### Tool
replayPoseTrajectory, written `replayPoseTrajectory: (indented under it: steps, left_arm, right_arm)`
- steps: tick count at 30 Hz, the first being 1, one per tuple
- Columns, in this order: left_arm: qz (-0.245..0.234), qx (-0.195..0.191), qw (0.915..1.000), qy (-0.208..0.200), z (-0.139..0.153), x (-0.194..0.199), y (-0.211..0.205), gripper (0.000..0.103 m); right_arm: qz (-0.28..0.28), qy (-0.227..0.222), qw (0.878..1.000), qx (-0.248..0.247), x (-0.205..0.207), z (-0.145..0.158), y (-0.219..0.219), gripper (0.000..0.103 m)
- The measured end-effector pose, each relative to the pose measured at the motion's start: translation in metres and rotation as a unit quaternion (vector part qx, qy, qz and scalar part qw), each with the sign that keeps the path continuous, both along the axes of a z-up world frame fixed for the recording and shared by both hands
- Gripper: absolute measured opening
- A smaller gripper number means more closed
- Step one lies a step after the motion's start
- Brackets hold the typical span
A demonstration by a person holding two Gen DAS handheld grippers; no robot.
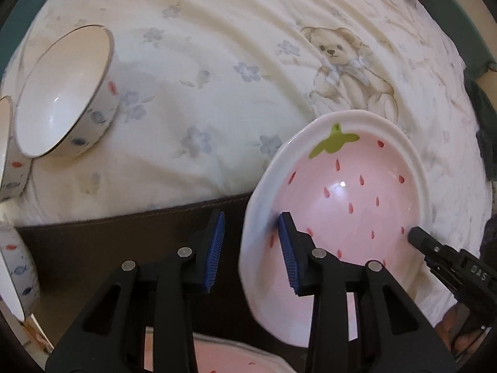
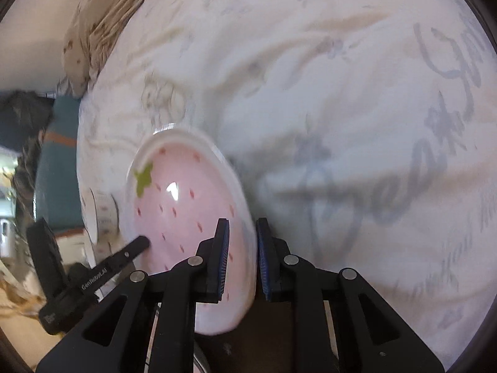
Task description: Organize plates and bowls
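- Blue-padded jaws of the right gripper [image 2: 242,258] are clamped on the near rim of the strawberry plate [image 2: 186,211], one pad inside the pink well, the other behind the white rim.
- Held this way, the plate hangs tilted above the near edge of the bed [image 1: 217,62], over the dark bed frame [image 1: 124,223], touching nothing else that can be seen.
- Glazed ceramic like this is stiff, fairly heavy for its size, slick and breakable; a rim pinch on one side probably lets it swing or slip, so a second hold on the opposite rim would steady it.
- Across from it, the left gripper [image 1: 251,248] has its jaws part-open astride the plate's left rim; one pad sits in the well, the other outside, and neither clearly presses on it.
- Best hold, to my eye, is the raised white rim, where the ribbed pads can bite, rather than the smooth pink slope.
- Below the left gripper a second pink plate [image 1: 223,357] shows, likely the stack to join.
- Further left, a white bowl [image 1: 65,93] with small fish marks lies tipped on the quilt near the bed's left edge, with two like bowls [image 1: 12,155] beside it, also fragile.
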State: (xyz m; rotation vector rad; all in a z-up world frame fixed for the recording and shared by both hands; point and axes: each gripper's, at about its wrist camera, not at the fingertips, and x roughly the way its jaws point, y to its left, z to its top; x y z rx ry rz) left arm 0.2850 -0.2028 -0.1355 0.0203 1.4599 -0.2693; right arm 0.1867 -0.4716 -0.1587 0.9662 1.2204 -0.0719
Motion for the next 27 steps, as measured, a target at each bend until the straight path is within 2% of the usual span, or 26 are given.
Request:
replayPoseTrajectory:
  steps: [5,7,14,17,20,23,27]
  left_arm:
    - [-0.023,-0.001,0.9997,-0.002,-0.006,0.013,-0.021,0.035]
    - [-0.024,0.001,0.9997,-0.007,-0.008,0.019,-0.034,0.036]
    - [-0.041,0.002,0.9988,-0.028,-0.009,0.014,-0.039,0.035]
    - [-0.021,-0.001,0.9996,-0.017,-0.008,0.009,-0.034,0.033]
    - [-0.019,-0.005,0.9992,-0.036,0.0,0.001,-0.029,0.029]
    - [0.01,-0.013,0.9994,-0.032,0.01,-0.002,-0.014,0.029]
    - [0.011,-0.011,0.9984,-0.054,0.033,-0.008,-0.001,0.029]
  right_arm:
    - [0.004,0.002,1.0,0.016,0.013,-0.012,-0.002,0.021]
    - [0.009,0.007,1.0,0.007,0.017,-0.013,0.001,0.021]
    - [0.042,0.008,0.999,-0.02,0.023,-0.013,0.013,0.03]
    - [0.065,0.001,0.997,-0.047,0.024,-0.007,0.021,0.03]
    - [0.071,-0.015,0.997,-0.041,0.022,0.004,0.022,0.03]
    - [0.083,-0.03,0.995,-0.039,0.022,0.016,0.027,0.03]
    - [0.085,-0.054,0.994,-0.04,0.018,0.035,0.037,0.029]
